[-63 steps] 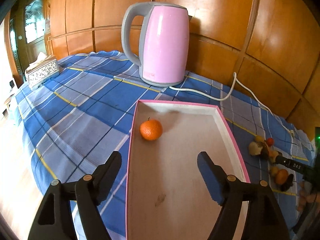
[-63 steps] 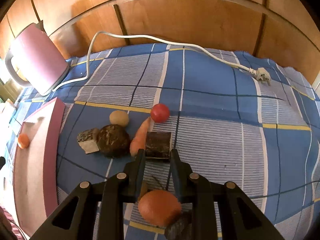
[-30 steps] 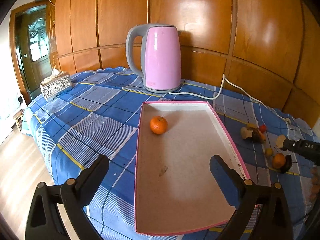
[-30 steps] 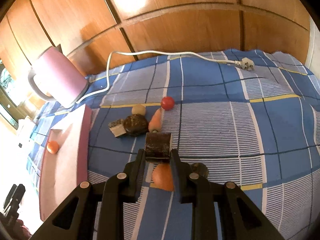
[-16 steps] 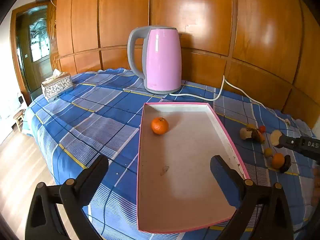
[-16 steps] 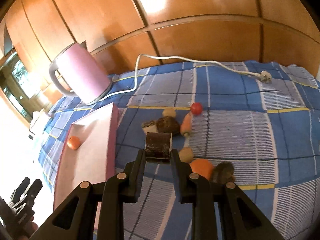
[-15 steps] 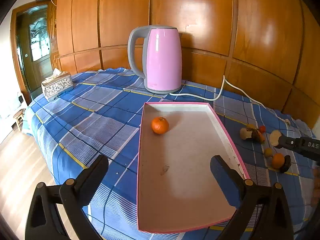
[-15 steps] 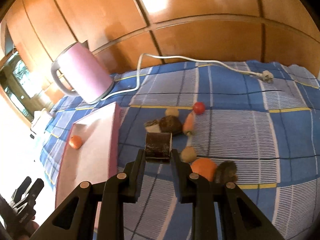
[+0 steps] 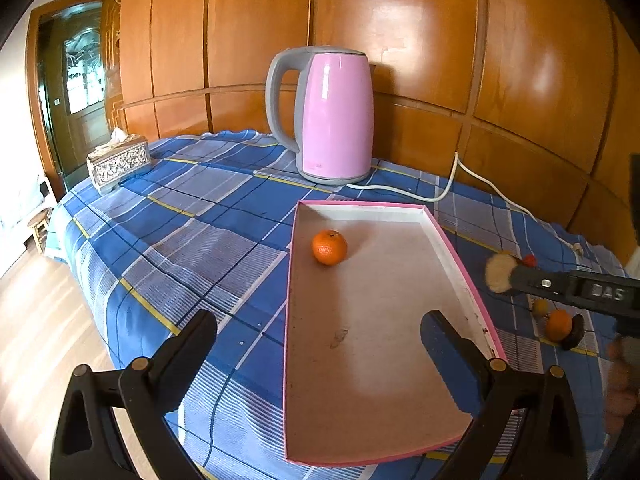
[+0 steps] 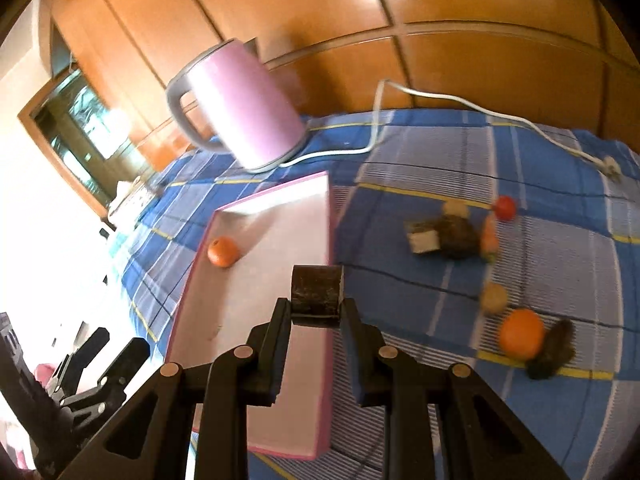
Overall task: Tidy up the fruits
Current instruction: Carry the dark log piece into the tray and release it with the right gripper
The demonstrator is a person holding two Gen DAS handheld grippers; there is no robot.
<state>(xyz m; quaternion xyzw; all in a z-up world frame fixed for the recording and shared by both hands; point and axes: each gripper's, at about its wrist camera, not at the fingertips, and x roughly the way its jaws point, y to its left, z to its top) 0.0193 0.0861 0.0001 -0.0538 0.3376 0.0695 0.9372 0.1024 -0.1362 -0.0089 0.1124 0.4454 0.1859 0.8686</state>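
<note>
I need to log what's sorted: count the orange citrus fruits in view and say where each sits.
2. One orange lies in the pink tray; a larger orange sits on the tablecloth beside a dark fruit. Others may be hidden.

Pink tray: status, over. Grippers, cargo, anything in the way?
Right gripper shut on dark brown chunk, over the pink tray edge. Left gripper open, empty. One orange inside tray. Nothing in the way.

Pink kettle (image 9: 334,116), tissue box (image 9: 119,160), checked cloth (image 9: 192,216)

Dark brown fruit chunk (image 10: 317,294) held above pink tray (image 10: 280,196), orange (image 10: 223,252) inside tray's far corner
</note>
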